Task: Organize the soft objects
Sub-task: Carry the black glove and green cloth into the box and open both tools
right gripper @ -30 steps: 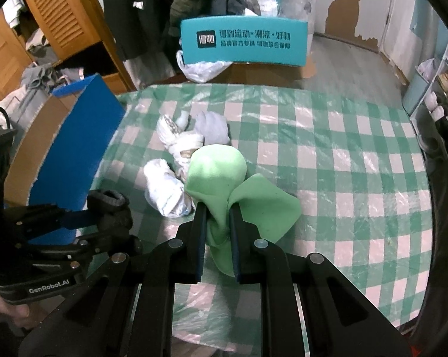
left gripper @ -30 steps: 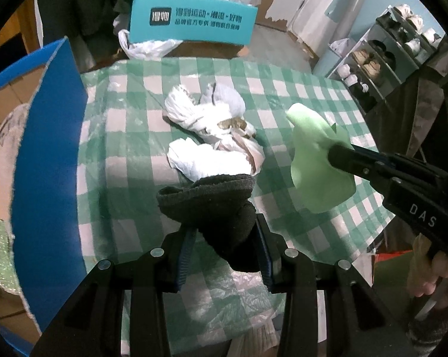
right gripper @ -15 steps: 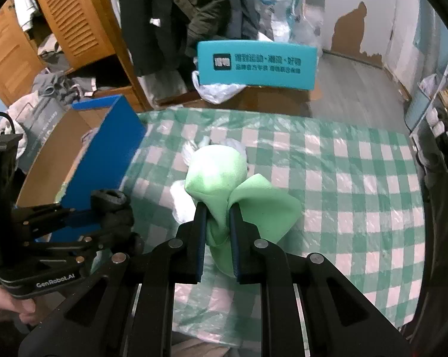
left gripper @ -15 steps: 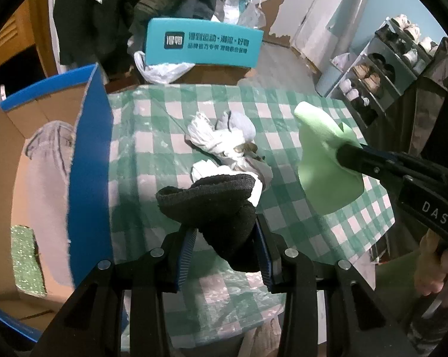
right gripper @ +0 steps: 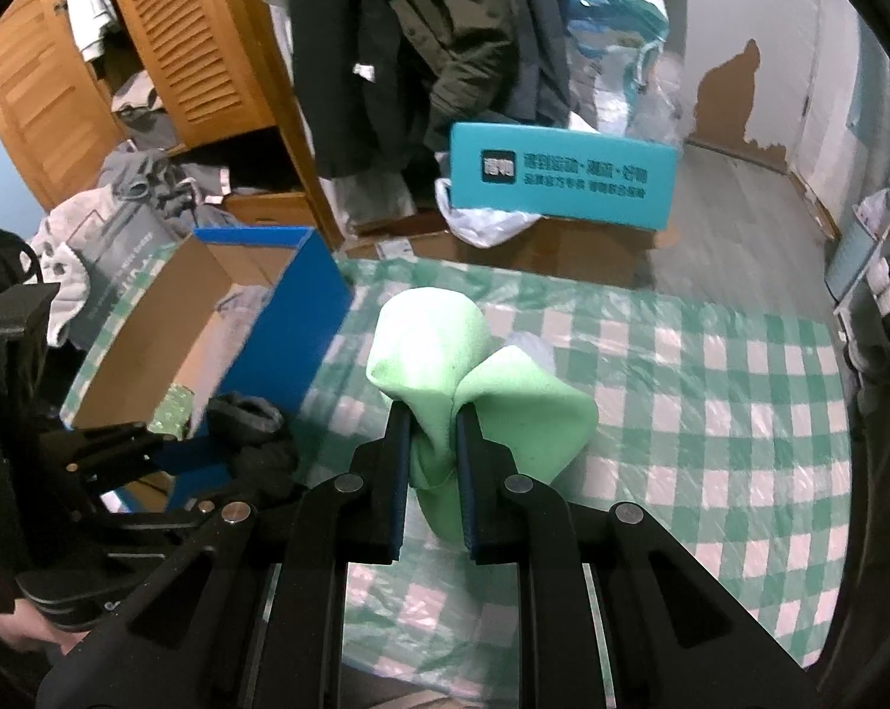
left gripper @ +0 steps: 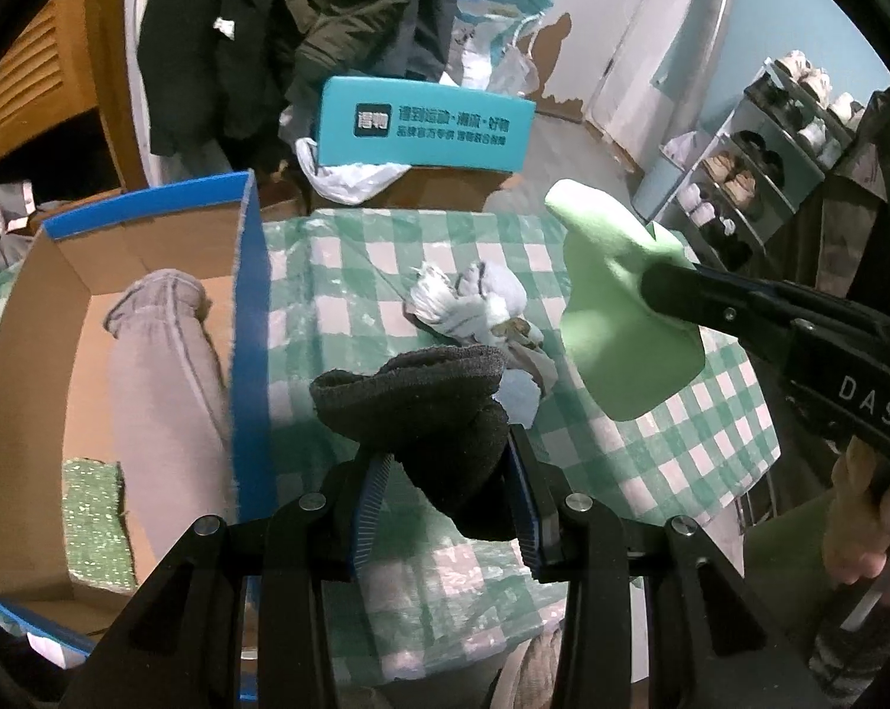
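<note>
Both grippers are loaded and held above the checked table [left gripper: 338,272], so the step in hand looks like the carry toward the box [left gripper: 247,319] at the table's left edge. The left gripper [left gripper: 445,490] is clenched on a dark sock [left gripper: 427,407]; the right gripper [right gripper: 433,461] is clamped tight on a green cloth [right gripper: 439,354]. The sock sits between the pads with its cuff rolled toward the far side, its long axis running roughly from near to far along the fingers. The cloth is pinched at its middle and fans up and out in two lobes, one to the left, one to the right. The box already holds a grey garment [left gripper: 161,366] and a green glittery piece [left gripper: 93,520]. White socks [left gripper: 474,301] lie on the table beyond the sock. The next move likely calls for swinging each load left over the blue wall, clear of its rim, then letting go above the open floor of the box.
</note>
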The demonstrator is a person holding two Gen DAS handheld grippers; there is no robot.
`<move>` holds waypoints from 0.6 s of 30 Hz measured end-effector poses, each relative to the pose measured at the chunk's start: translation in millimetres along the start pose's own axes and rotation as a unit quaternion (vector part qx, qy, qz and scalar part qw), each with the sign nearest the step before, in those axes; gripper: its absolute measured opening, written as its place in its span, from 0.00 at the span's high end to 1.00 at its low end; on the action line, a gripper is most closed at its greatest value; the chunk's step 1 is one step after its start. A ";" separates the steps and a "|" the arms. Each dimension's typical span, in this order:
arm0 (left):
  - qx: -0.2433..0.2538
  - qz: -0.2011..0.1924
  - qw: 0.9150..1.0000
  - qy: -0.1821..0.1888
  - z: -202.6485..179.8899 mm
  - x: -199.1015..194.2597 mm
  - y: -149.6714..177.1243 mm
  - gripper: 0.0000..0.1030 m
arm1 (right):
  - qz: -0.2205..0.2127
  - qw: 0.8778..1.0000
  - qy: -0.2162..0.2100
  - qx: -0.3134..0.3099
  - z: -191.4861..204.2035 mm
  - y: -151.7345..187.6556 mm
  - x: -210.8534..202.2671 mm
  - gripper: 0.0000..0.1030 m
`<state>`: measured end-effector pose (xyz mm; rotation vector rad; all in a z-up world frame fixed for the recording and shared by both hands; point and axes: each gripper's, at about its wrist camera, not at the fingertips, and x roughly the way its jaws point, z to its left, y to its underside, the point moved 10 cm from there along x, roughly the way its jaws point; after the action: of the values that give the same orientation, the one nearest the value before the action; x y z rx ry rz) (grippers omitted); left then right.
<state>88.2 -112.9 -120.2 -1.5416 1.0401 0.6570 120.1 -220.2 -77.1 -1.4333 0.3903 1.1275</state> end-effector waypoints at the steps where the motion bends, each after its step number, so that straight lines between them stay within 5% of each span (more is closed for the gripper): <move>1: -0.002 -0.002 1.000 -0.001 3.0 -2.4 -0.9 0.62 | -0.001 1.000 -0.001 -0.002 2.7 -2.1 -0.3 0.86; 18: -0.045 -0.034 0.998 -0.021 58.9 -33.6 -8.7 0.62 | -0.016 0.998 -0.034 -0.047 75.8 -39.8 3.7 0.86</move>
<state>87.7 -47.2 -101.5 -1.6280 0.9335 0.6933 122.9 -141.4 -43.5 -1.4744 0.2689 1.1784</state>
